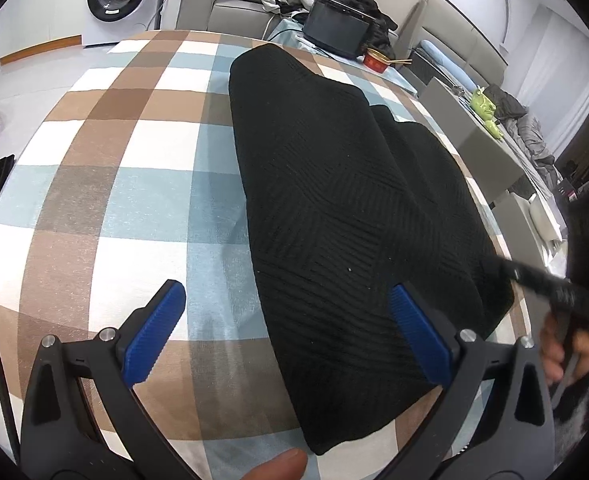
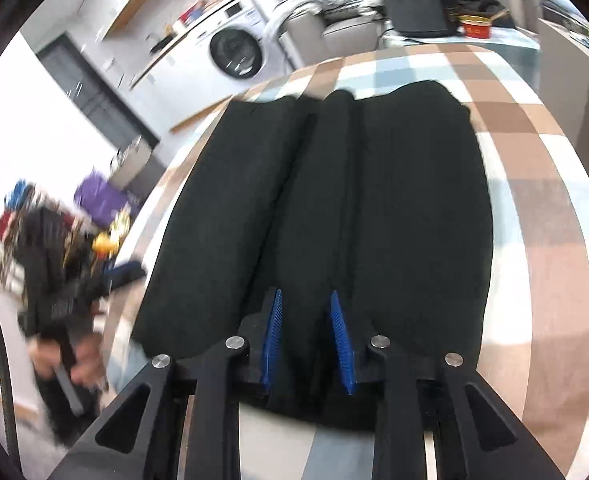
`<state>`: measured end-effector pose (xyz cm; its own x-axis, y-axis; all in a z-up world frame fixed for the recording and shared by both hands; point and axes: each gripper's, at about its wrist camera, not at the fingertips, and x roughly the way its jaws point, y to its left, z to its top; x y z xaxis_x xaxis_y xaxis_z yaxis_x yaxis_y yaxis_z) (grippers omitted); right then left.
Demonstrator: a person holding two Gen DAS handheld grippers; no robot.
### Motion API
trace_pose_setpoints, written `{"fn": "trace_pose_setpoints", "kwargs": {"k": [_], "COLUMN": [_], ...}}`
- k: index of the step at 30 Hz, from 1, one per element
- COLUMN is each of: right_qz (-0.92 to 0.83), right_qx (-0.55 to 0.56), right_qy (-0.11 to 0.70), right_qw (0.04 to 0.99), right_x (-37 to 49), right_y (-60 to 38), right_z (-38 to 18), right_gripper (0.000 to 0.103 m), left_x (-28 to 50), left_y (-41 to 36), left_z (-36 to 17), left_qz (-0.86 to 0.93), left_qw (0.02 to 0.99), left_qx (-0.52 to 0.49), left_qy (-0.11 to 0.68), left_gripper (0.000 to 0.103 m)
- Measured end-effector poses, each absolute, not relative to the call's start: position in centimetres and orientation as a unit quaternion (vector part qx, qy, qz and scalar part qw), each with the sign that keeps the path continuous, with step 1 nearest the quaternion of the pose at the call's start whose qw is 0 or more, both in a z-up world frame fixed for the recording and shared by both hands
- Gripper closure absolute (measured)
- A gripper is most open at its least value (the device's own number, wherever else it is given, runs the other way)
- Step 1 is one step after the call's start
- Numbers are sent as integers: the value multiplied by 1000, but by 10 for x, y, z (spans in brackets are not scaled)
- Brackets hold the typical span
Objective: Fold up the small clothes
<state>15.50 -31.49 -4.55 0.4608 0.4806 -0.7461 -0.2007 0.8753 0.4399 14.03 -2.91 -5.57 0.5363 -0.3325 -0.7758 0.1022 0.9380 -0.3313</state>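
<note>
Your black knit garment [image 1: 346,208] lies lengthwise in long folds on the checked surface [image 1: 114,200], so your left tool [image 1: 286,328] hangs wide open and empty at its near left edge, while your right tool [image 2: 306,340], narrowed, seems through blur to pinch the middle ridge.

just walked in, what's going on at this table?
A person with a handheld gripper in each hand is folding a black knit garment on a plaid tablecloth. The garment lies flat, already folded lengthwise into a long strip with a visible ridge down it. The left gripper is wide open above the garment's near end, gripping nothing. The right gripper is narrowed around a raised fold at the near edge; whether it has actually pinched the fabric is unclear in this blurred view.
</note>
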Motion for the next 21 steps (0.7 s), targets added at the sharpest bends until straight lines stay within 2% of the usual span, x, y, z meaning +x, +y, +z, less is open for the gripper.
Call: {"fn": "trace_pose_setpoints", "kwargs": {"k": [6,15,16,17,21], "right_qz": [195,220,221,216,204], "right_qx": [181,175,176,171,141], "right_qy": [491,484,477,476,464], "right_qw": [830,829,832,835,850], "right_x": [198,214,214,214,208], "right_y": [-315,-303,-302,-300,-294], "right_z": [-76,-79,-79,-78,-68], "right_gripper": [77,78,83,94,99], "left_x": [150,158,159,160,162], "left_y": [-24,-17,-17,-17,-13], "left_z": [-69,-76,-76,-76,-73], "left_qz": [-111,-112,-111,-111,-108], "left_qw": [862,860,860,860,861], "left_qx": [-131,-140,-140,-139,-148], "left_qy": [477,478,479,479,475], "left_gripper": [1,1,1,1,1]}}
